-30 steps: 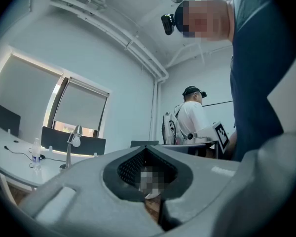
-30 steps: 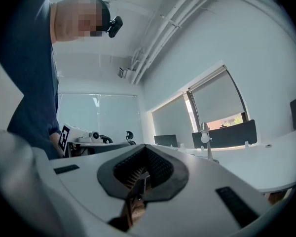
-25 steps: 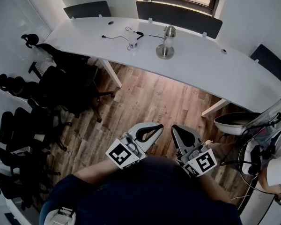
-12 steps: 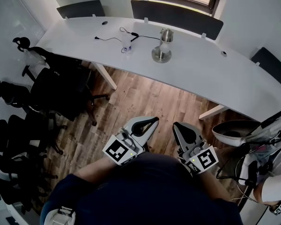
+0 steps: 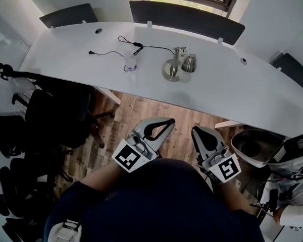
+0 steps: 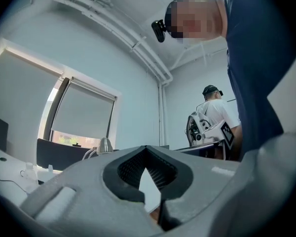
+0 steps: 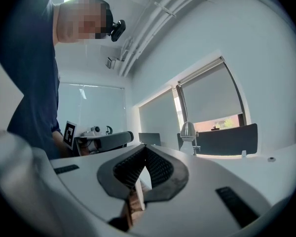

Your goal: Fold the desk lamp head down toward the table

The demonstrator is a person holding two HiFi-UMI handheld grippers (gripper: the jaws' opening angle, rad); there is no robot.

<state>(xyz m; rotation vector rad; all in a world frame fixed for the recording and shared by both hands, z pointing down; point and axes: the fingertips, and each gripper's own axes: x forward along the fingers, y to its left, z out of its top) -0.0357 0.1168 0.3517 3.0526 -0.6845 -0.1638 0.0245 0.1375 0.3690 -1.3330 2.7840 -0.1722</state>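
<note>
A silver desk lamp (image 5: 179, 64) stands upright on the long white curved table (image 5: 232, 84), its bell-shaped head (image 5: 189, 62) raised beside the stem over a round base (image 5: 169, 72). The lamp also shows far off in the left gripper view as the lamp (image 6: 104, 145) and in the right gripper view as the lamp (image 7: 188, 132). Both grippers hover over the wooden floor, short of the table's near edge and well apart from the lamp. My left gripper (image 5: 167, 122) is shut and empty. My right gripper (image 5: 196, 130) is shut and empty too.
A black cable (image 5: 126, 43) and a small white cup-like object (image 5: 130, 64) lie on the table left of the lamp. Black office chairs (image 5: 50, 115) crowd the left. A round bin (image 5: 255, 145) sits at the right. Another person (image 6: 214, 120) stands behind.
The table and lamp have drawn closer and lower in the head view as both grippers moved toward them. Both grippers stayed shut.
</note>
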